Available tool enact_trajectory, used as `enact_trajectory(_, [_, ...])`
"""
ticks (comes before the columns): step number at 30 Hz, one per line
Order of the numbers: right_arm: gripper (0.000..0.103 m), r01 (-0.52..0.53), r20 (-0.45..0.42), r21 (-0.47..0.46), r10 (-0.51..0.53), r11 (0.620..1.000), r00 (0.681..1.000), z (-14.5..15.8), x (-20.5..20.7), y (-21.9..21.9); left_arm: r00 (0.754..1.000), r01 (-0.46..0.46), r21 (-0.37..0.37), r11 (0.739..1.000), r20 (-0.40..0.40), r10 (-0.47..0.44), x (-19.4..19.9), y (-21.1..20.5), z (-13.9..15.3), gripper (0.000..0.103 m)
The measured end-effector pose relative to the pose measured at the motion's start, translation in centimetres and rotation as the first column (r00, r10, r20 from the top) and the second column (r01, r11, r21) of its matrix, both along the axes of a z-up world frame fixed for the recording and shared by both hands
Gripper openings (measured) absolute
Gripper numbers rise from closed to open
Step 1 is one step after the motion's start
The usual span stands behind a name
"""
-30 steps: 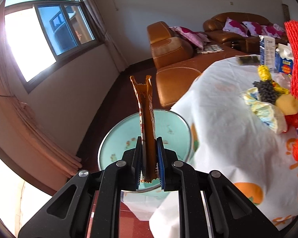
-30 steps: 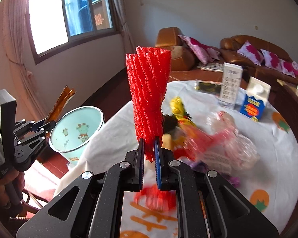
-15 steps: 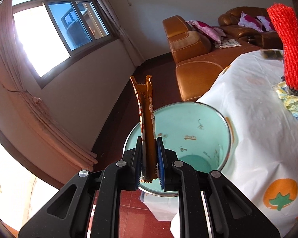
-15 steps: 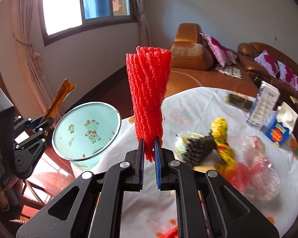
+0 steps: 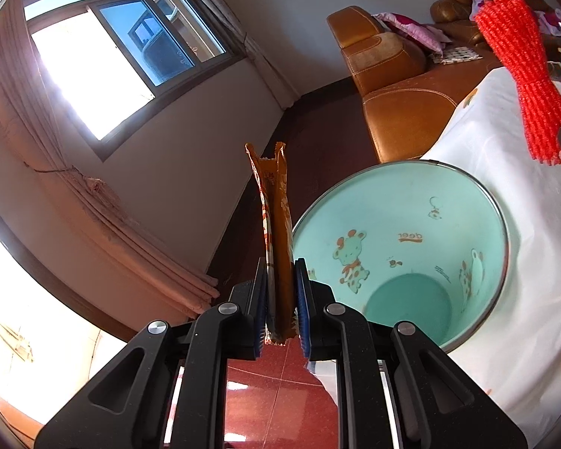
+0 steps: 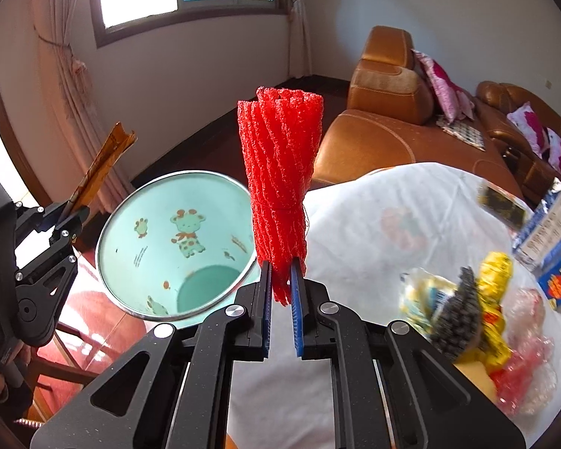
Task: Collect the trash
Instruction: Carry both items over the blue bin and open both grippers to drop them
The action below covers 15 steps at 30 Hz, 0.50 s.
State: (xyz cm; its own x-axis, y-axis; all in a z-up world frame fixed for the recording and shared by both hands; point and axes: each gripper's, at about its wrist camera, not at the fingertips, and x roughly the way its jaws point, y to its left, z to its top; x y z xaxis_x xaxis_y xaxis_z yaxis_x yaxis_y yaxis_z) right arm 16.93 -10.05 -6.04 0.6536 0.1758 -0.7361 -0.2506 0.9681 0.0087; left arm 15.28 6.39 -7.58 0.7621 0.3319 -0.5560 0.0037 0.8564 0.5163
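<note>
Trash in left gripper (image 5: 280, 295): an orange wrapper (image 5: 275, 220) stands upright, pinched between the closed fingers, at 9 o'clock of the bin's rim.
Bin: a mint pail (image 5: 404, 220) with cartoon deer on its wall sits just beside the white tablecloth (image 6: 374, 232), mouth open.
Trash in right gripper (image 6: 280, 288): red foam netting (image 6: 280, 172) is clamped at its lower end, over the bin's 3 o'clock edge.
Table trash: yellow wrappers (image 6: 495, 292), a carton (image 6: 555, 280) and other litter lie at 3 o'clock, blurred.
Background: brown sofa (image 6: 385, 127).
</note>
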Motion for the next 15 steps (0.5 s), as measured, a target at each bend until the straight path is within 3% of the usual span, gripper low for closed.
enact_trajectory(15, [0.01,-0.094,-0.058,-0.02,0.093,0.995,0.994,-2.5,2.9,4.6,1.0,-0.004,-0.023,1.0,-0.031,0.004,1.3,0.8,-1.1,0.016])
